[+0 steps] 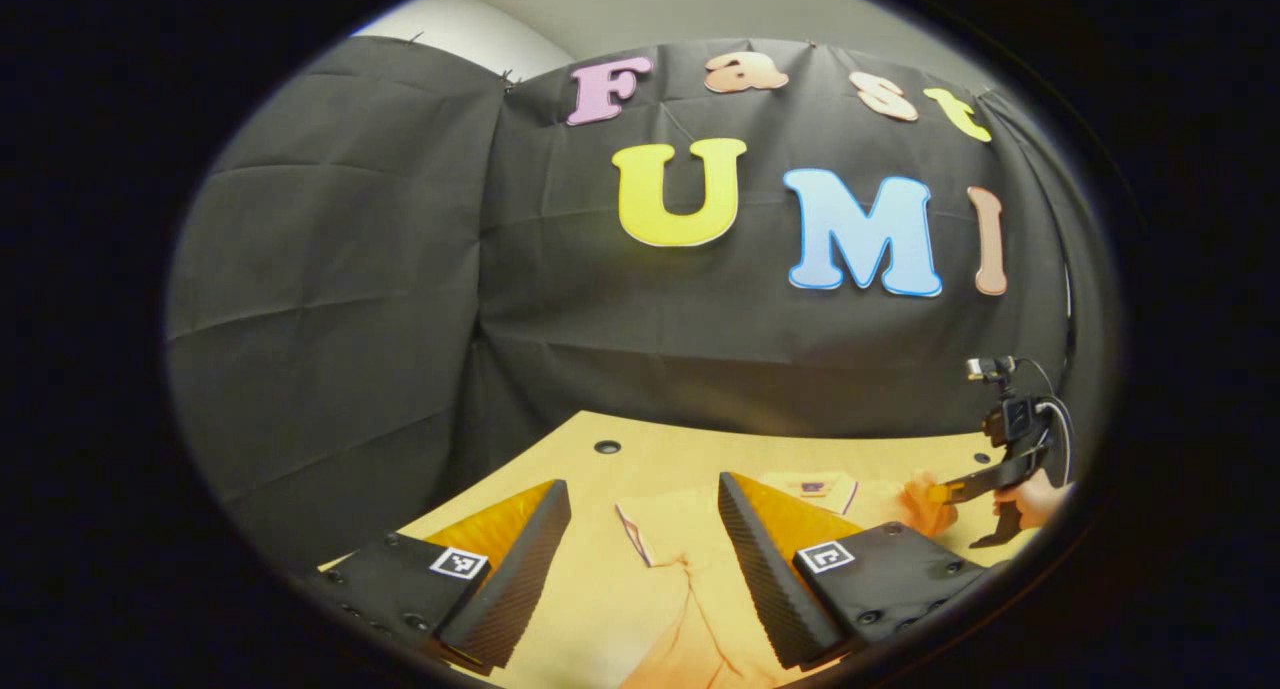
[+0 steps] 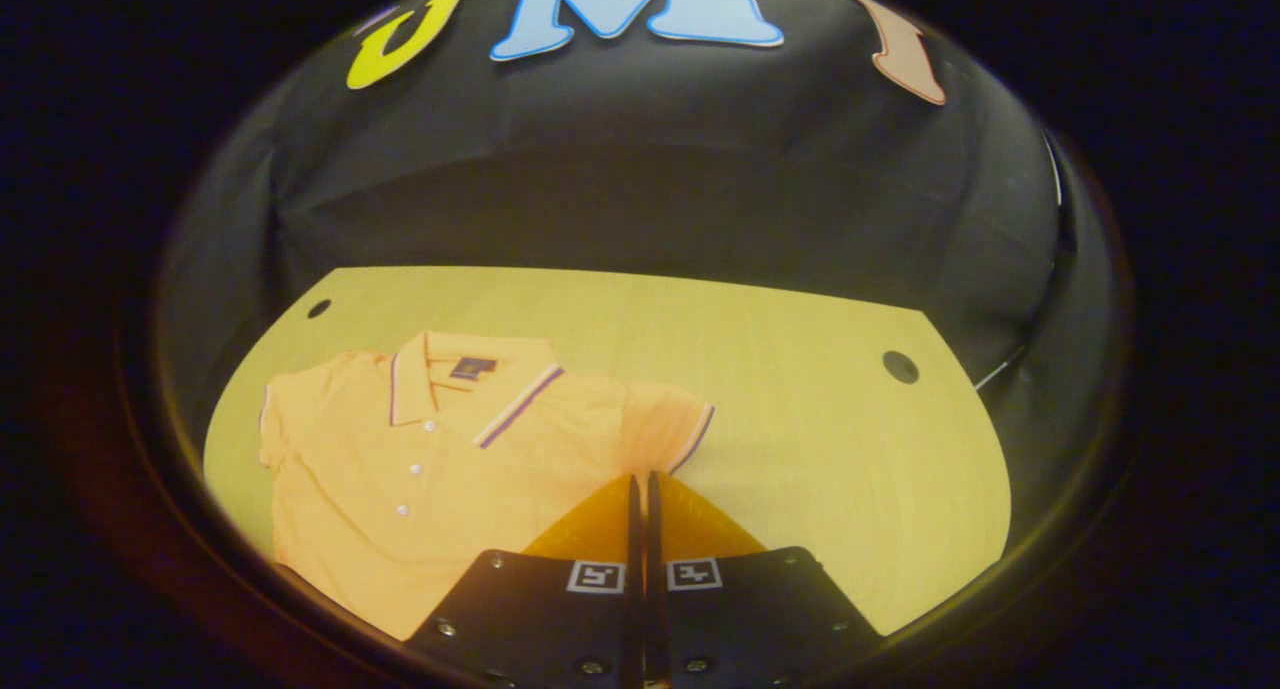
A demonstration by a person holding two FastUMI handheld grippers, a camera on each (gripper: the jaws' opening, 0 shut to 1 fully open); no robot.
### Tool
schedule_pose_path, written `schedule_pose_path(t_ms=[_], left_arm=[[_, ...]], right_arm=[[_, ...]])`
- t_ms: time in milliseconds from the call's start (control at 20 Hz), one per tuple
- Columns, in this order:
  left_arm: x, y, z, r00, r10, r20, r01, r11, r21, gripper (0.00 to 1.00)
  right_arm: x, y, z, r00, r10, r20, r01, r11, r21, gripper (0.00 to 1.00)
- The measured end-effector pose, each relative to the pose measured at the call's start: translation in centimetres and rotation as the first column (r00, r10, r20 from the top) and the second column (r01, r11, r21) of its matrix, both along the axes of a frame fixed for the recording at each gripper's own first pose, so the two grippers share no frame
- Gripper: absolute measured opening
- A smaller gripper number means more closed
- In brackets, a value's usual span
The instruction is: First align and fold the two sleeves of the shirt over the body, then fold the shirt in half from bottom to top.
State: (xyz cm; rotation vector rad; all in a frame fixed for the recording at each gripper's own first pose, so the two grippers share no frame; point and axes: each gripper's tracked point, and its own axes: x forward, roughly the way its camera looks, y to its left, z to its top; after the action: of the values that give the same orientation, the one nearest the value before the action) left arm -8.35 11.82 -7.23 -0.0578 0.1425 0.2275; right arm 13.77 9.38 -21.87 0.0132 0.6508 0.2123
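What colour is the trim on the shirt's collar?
Dark purple and white stripes on the orange shirt's collar, best in the right gripper view.

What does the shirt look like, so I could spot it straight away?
Look at the pale wooden table in front of the black cloth wall. On its left part, in the right gripper view, an orange polo shirt lies flat, front up, both short sleeves spread. Its striped collar, striped sleeve cuffs and white buttons mark it out.
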Motion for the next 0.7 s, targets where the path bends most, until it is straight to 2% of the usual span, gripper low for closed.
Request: schedule_pose_path(t_ms=[300,350,500,700], left_arm=[[-1.2,-0.1,-0.1,1.0,0.016,-0.001,-0.016,1.0,0.018,0.98],[-1.4,-0.1,-0.2,1.0,0.022,-0.004,-0.022,1.0,0.015,0.98],[-2.0,-0.1,-0.5,0.999,0.035,-0.011,-0.035,0.999,0.008,0.96],[-2.2,-0.3,-0.8,0.999,0.039,-0.021,-0.039,0.999,0.011,0.98]], right_arm=[[-0.6,3.9,-1.6,0.994,0.103,-0.029,-0.104,0.994,-0.035,0.01],[-0.8,4.3,-2.1,0.993,0.114,-0.034,-0.115,0.993,-0.033,0.04],[-1.0,4.8,-2.2,0.99,0.137,-0.038,-0.139,0.989,-0.043,0.05],[-1.3,4.5,-2.0,0.989,0.141,-0.036,-0.142,0.989,-0.048,0.13]])
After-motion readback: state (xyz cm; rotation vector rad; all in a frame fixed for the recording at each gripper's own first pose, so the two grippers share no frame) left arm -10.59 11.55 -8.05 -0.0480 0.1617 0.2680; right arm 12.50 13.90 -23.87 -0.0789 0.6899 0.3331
